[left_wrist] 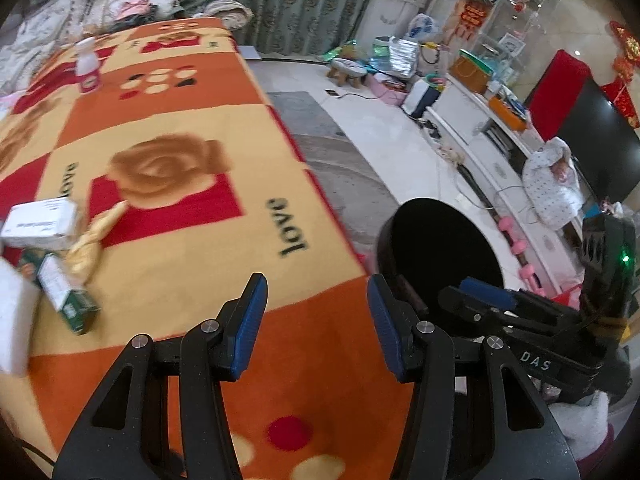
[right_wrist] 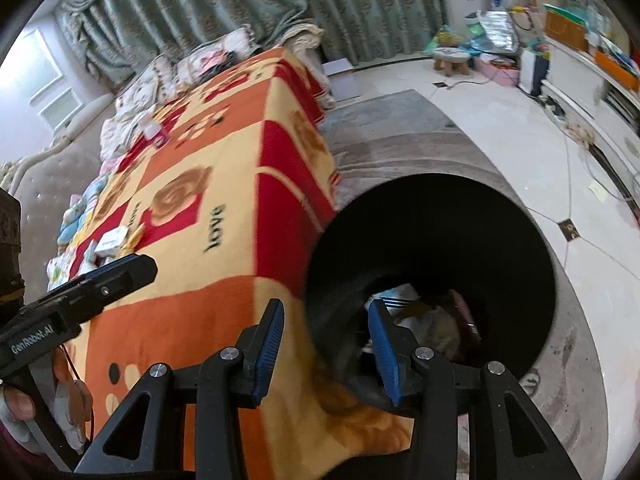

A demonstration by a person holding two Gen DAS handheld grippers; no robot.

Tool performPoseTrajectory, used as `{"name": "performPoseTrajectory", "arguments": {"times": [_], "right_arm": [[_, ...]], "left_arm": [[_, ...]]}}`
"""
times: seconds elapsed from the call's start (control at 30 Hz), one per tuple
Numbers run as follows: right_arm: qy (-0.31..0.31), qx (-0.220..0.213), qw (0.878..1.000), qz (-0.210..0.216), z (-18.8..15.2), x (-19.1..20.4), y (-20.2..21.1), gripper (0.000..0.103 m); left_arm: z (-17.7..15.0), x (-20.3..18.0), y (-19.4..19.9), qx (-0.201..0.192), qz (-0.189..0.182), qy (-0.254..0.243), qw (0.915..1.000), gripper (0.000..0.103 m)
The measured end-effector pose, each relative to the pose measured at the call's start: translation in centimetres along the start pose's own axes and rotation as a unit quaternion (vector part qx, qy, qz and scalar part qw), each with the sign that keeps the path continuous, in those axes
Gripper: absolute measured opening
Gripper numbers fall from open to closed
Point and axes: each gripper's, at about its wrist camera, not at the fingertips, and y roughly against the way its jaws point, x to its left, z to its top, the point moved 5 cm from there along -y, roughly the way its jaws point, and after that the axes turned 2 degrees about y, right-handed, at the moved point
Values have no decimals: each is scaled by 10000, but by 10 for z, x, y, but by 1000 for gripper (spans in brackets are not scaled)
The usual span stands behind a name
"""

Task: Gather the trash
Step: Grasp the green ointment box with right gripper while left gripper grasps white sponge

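Note:
A black round trash bin (left_wrist: pixel 440 256) stands on the floor beside the blanket-covered table; in the right wrist view (right_wrist: pixel 432 248) some trash lies at its bottom. My left gripper (left_wrist: pixel 318 320) is open and empty above the orange blanket. My right gripper (right_wrist: pixel 326 344) is open and empty over the bin's near rim; it also shows in the left wrist view (left_wrist: pixel 486 294). On the blanket at left lie a white box (left_wrist: pixel 40 224), a green-and-white carton (left_wrist: pixel 66 294), a yellow wrapper (left_wrist: pixel 94 236) and a white foam piece (left_wrist: pixel 12 320). A small pink-labelled bottle (left_wrist: pixel 88 66) stands at the far end.
The orange, red and yellow blanket (left_wrist: pixel 180 240) covers the table. Cushions and bedding (left_wrist: pixel 60 12) lie at its far end. A white TV cabinet (left_wrist: pixel 500 152) with a TV (left_wrist: pixel 600 136), bags and a small stool (left_wrist: pixel 346 68) line the right side. The floor is pale tile with a grey rug (right_wrist: pixel 400 128).

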Motion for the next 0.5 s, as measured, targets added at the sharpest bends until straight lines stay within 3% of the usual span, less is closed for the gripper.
{"name": "performPoseTrajectory", "arguments": {"times": [0.23,0.5], "right_arm": [[333,170,9988,306,-1,50,-17,45],[1000,541,9902,811,-10,132,-49,48]], "left_arm": [[-15,47,29,-69,371,66,9993,51],[-35,135,76,-128,808,493,9954,51]]}}
